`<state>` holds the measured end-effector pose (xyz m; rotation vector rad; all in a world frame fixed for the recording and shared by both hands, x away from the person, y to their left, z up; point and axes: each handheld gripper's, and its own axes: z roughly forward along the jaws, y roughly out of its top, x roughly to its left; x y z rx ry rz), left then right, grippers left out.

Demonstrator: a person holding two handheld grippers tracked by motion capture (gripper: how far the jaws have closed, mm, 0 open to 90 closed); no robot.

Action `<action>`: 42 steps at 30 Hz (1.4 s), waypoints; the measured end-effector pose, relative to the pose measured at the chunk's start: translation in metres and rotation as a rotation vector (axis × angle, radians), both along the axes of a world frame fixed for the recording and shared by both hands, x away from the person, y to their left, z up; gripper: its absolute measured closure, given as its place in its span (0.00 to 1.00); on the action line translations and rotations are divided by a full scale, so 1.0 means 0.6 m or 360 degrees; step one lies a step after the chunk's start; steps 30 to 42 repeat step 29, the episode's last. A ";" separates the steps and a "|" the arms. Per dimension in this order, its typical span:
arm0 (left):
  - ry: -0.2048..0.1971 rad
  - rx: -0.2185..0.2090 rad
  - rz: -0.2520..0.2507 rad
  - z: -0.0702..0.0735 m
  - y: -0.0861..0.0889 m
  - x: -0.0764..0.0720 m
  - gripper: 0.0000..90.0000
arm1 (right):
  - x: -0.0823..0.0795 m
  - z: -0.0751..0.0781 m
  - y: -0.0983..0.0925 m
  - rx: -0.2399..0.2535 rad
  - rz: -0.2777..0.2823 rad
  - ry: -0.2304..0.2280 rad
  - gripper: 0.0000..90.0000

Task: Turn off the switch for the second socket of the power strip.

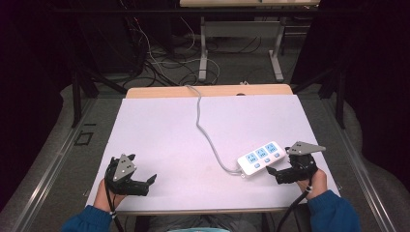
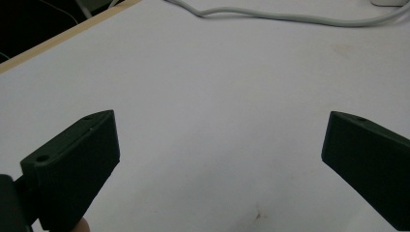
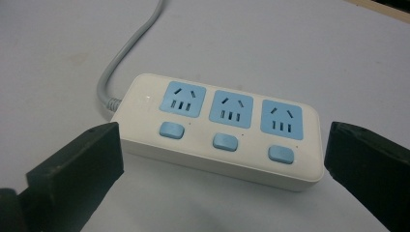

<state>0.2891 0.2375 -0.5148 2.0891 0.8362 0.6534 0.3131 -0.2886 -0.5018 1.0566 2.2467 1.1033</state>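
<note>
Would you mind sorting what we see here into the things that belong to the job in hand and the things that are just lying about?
Belongs to the job:
- white power strip with three blue sockets and three blue switches
- its grey cord
- right hand-held gripper, open, jaws either side of the strip
- left hand-held gripper, open over bare table

Just lying about:
- cables on the floor beyond the table
- second table's legs
</note>
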 end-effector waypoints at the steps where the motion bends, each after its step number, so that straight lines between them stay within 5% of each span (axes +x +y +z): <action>1: 0.0000 0.0000 0.0000 0.000 0.000 0.000 0.00 | -0.001 -0.001 -0.002 -0.0005 0.0002 -0.0008 0.00; 42: 0.0002 0.0012 0.0001 -0.001 -0.001 0.002 0.00 | -0.023 -0.012 -0.009 -0.0032 -0.0007 0.0021 0.00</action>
